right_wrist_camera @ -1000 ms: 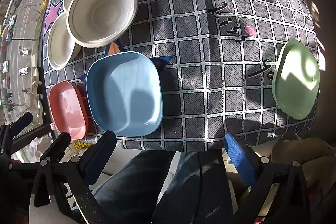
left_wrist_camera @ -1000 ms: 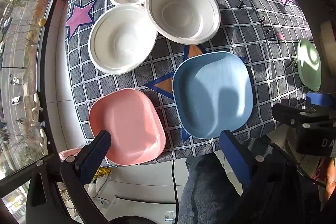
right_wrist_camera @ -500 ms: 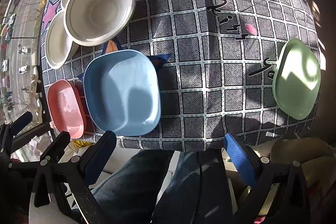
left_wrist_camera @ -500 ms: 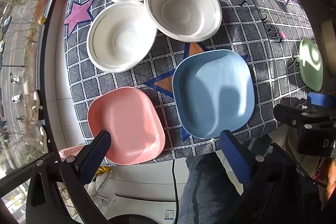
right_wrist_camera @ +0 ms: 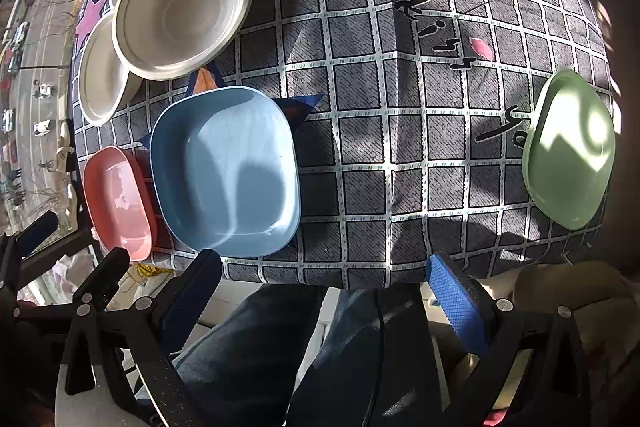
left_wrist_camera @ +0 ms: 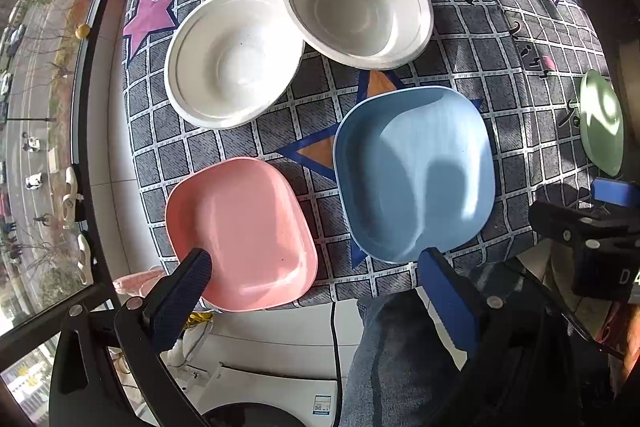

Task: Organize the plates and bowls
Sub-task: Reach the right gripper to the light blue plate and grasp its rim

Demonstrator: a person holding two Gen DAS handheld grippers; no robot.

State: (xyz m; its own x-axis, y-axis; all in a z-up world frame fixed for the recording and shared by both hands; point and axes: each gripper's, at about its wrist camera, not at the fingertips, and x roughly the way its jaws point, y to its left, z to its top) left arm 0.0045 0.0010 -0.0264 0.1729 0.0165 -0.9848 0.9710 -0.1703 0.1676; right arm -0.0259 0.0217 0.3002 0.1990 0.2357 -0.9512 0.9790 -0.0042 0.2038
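We log six dishes on the bench [right_wrist_camera: 400, 187], none stacked yet by our reading. Three round white bowls [left_wrist_camera: 356, 3] cluster at the far left, rims touching or overlapping; which one rides on top we cannot tell. The pink plate [left_wrist_camera: 240, 231] and blue plate [left_wrist_camera: 414, 175] sit side by side at the near edge, and the pink one appears to overhang that edge slightly. The green plate [right_wrist_camera: 570, 147] lies alone, well apart on the right.

Handling estimate: the square plates look like stiff, light plastic with smooth, glossy faces, so likely slippery. We would take one by its raised rim at the near side. The white bowls look thin-walled; a rim pinch should serve.

Left gripper [left_wrist_camera: 316, 275]: jaws spread wide, empty, hovering off the near edge with the pink plate's near rim just ahead between the fingers. Right gripper [right_wrist_camera: 324, 275]: also wide and empty, the blue plate just ahead of its left finger, the green plate far off right.
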